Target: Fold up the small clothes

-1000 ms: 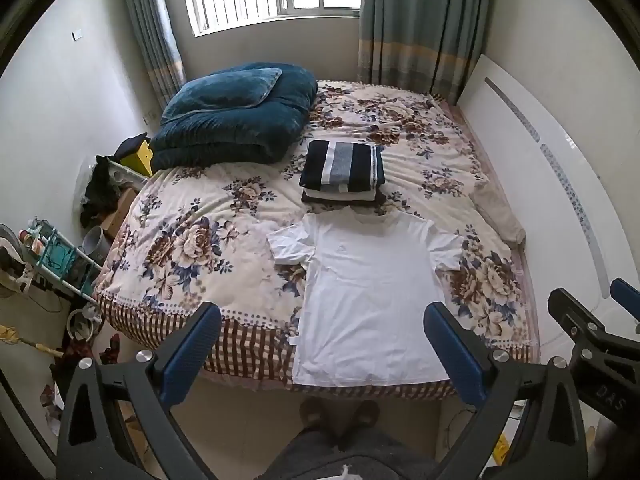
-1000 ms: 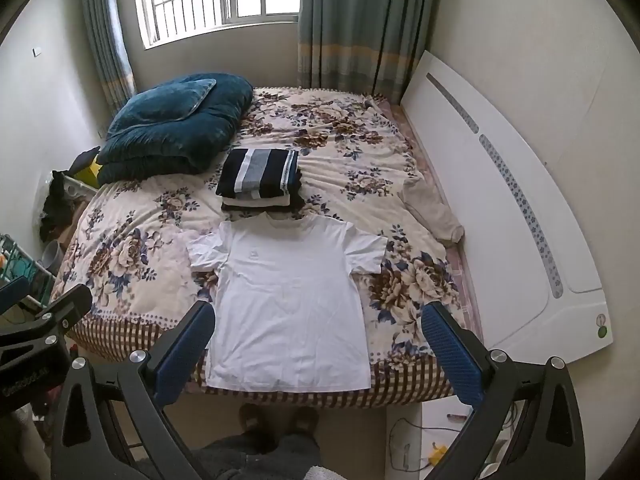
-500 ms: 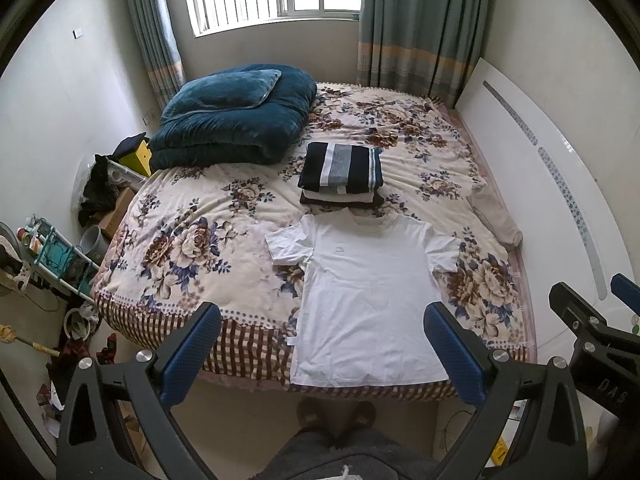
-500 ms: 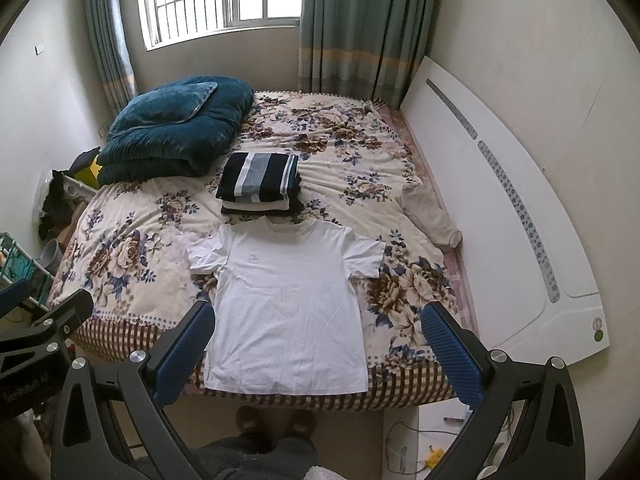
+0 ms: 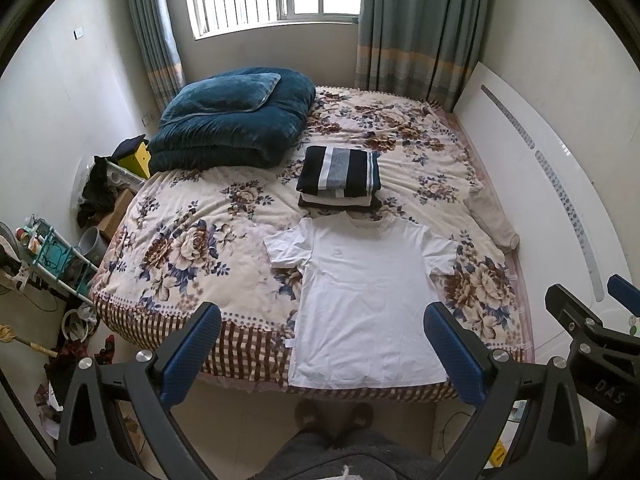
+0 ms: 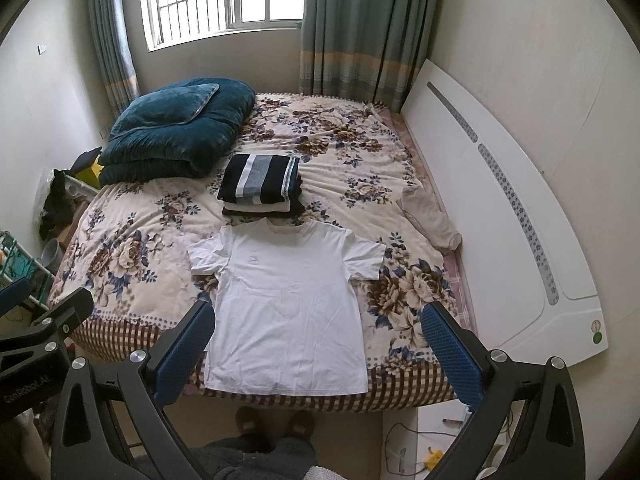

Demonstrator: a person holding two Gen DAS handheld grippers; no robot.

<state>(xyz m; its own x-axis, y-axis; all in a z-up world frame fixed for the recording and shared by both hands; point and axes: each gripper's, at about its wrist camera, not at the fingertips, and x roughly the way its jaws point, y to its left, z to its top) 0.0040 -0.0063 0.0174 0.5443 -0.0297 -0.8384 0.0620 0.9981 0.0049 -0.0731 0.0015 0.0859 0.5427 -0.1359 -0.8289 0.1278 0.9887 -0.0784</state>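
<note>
Left claw (image 5: 320, 344) and right claw (image 6: 318, 340) wide open, empty; white T-shirt (image 6: 286, 300) flat at bed's (image 6: 120, 240) near edge; light, limp; pinch at sleeves.

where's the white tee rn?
In both wrist views the white T-shirt lies spread flat on the near edge of the bed, directly in front of the stack of folded clothes.

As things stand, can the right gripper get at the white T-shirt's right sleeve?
Probably yes. The right gripper is open and held above the bed's near edge, and the white T-shirt lies flat with its right sleeve spread uncovered on the floral bedspread; nothing lies between.
</note>
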